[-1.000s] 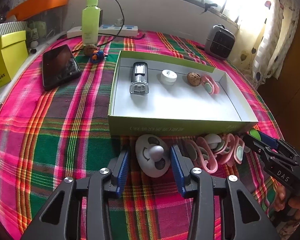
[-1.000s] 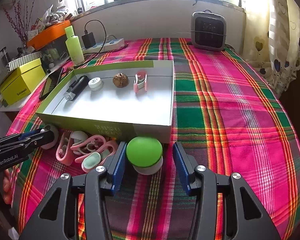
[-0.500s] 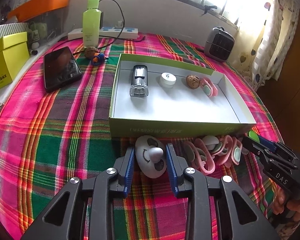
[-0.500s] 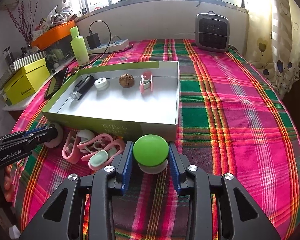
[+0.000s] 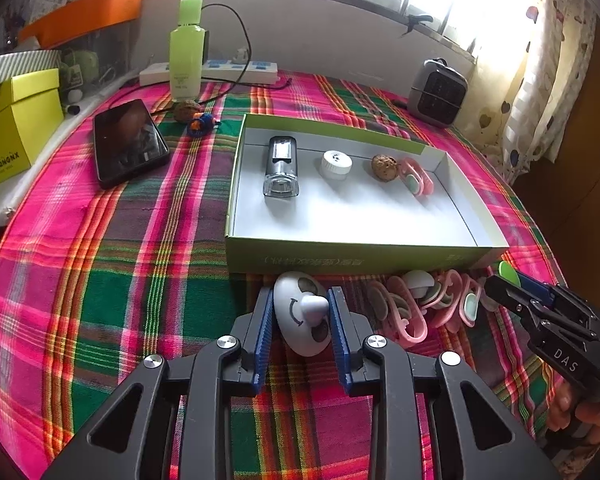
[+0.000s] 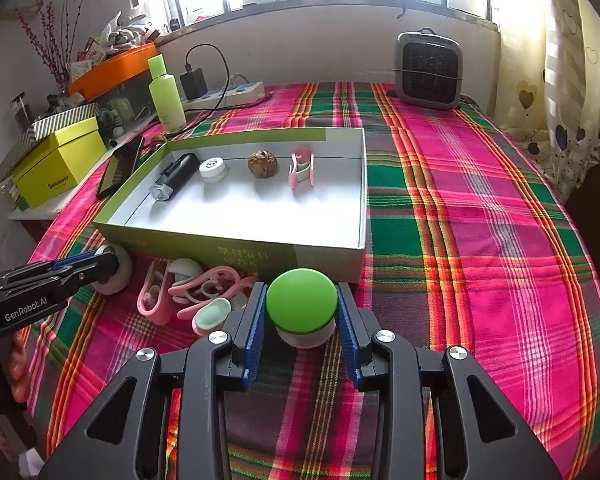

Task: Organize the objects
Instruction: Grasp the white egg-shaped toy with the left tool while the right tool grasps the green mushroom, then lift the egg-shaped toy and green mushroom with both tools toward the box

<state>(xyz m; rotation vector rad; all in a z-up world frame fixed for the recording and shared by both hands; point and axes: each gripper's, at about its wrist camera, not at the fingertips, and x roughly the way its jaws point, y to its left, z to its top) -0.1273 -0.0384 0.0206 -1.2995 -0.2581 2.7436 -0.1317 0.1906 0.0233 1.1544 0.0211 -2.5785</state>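
Observation:
My left gripper is shut on a white oval toy with a smiley face, in front of the green box. My right gripper is shut on a green-capped round piece, by the box's near right corner. Inside the box lie a clear bottle, a white cap, a walnut and a pink clip. Several pink clips lie between the grippers; they also show in the left wrist view.
A phone, a green bottle, a power strip, a small blue toy and a yellow box sit at the back left. A grey heater stands at the back right.
Both grippers have closed: the left onto the white smiley toy, the right onto the green-capped piece. Both have risen slightly.

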